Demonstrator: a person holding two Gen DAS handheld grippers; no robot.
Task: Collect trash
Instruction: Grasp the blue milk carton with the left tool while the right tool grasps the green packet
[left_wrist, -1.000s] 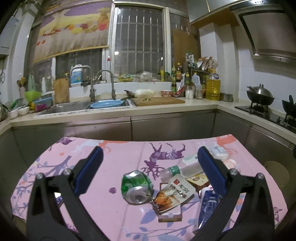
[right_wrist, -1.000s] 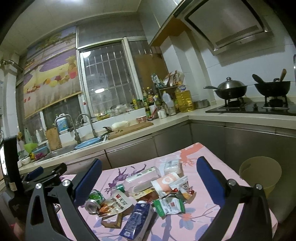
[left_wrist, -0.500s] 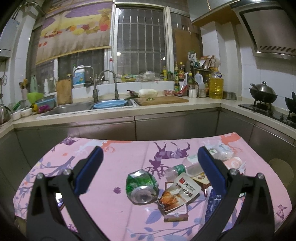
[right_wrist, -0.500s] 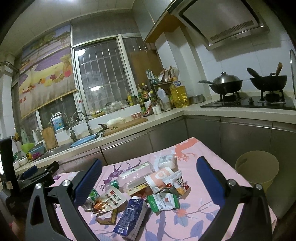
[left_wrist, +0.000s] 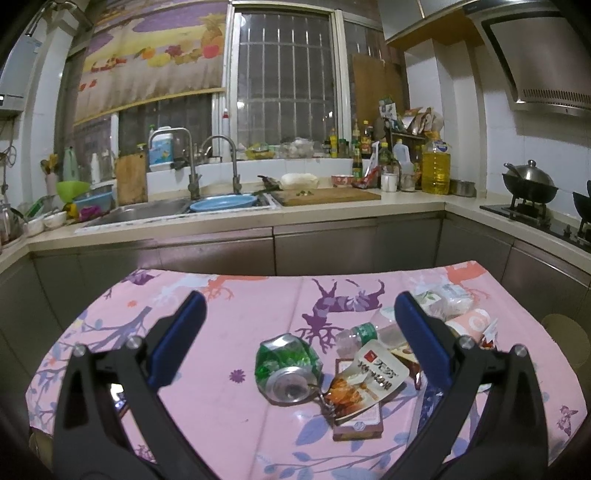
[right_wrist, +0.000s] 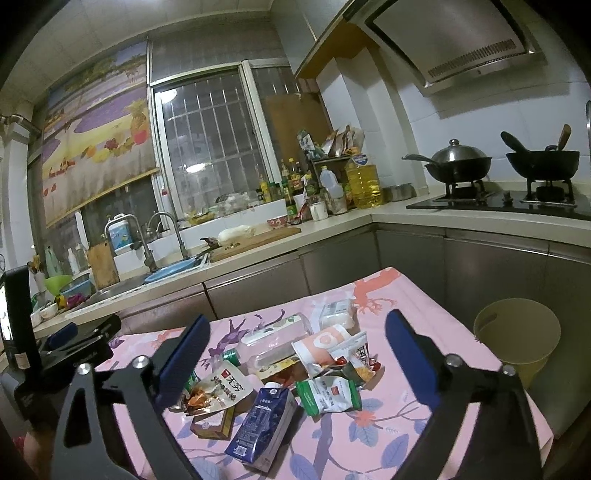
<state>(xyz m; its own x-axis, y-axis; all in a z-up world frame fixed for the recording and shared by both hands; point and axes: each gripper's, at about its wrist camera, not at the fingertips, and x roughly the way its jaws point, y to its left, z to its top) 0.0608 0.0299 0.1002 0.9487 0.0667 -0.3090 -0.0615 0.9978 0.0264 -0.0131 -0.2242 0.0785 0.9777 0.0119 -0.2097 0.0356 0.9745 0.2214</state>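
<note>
Trash lies heaped on a pink patterned tablecloth (left_wrist: 229, 332). A crushed green can (left_wrist: 288, 367) lies beside a white snack pouch (left_wrist: 365, 380) and a clear bottle with a green cap (left_wrist: 364, 330). My left gripper (left_wrist: 295, 332) hovers open above the can with nothing between its fingers. In the right wrist view a blue milk carton (right_wrist: 264, 424), a green-and-white packet (right_wrist: 328, 397), an orange-and-white cup (right_wrist: 321, 345) and the bottle (right_wrist: 275, 339) lie in the pile. My right gripper (right_wrist: 295, 345) hangs over the pile, its jaws closing, touching nothing. A yellow bin (right_wrist: 517, 336) stands off the table's right.
Steel cabinets and a counter with a sink (left_wrist: 140, 214), cutting board (left_wrist: 325, 194) and oil bottle (left_wrist: 436, 166) run behind the table. Woks sit on a stove (right_wrist: 506, 199) at the right. The left gripper's body (right_wrist: 62, 354) shows at the left of the right wrist view.
Both views have drifted slightly and the trash pile sits a little differently in frame. The right gripper's jaws have narrowed a bit. Nothing on the table has been moved.
</note>
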